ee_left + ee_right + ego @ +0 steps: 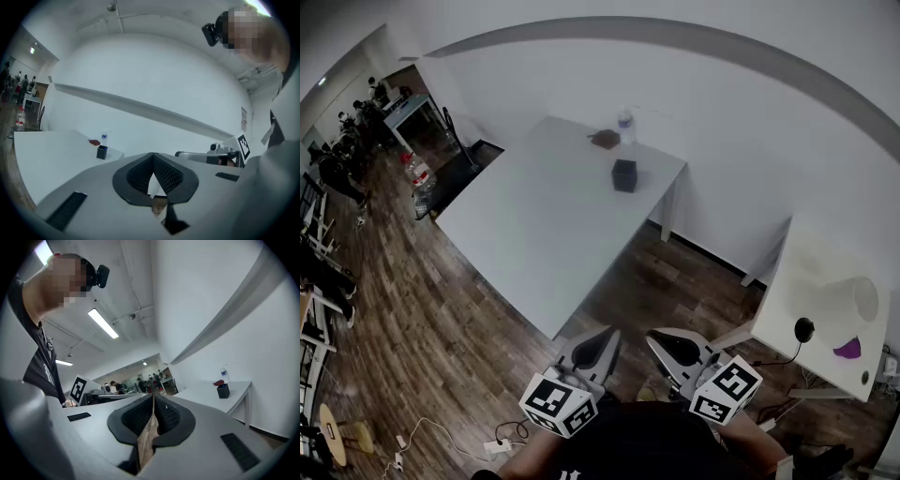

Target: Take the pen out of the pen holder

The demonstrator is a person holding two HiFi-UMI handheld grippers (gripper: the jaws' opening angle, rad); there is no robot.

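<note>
Held near the body, well apart from the table (544,216): left gripper (598,345) and right gripper (670,349), jaws pressed together on nothing. Stood at the table's far side: black pen holder (624,175), near a bottle (625,125); pen too small to make out. Probably risked toppling either if reached with jaws unopened. Showed the gap to the table only in the head view, the meeting jaw tips only in the gripper views.

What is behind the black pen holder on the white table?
A water bottle and a small reddish-brown thing sit behind the pen holder, near the table's far edge. The holder's own body hides the bit of table right behind it.
</note>
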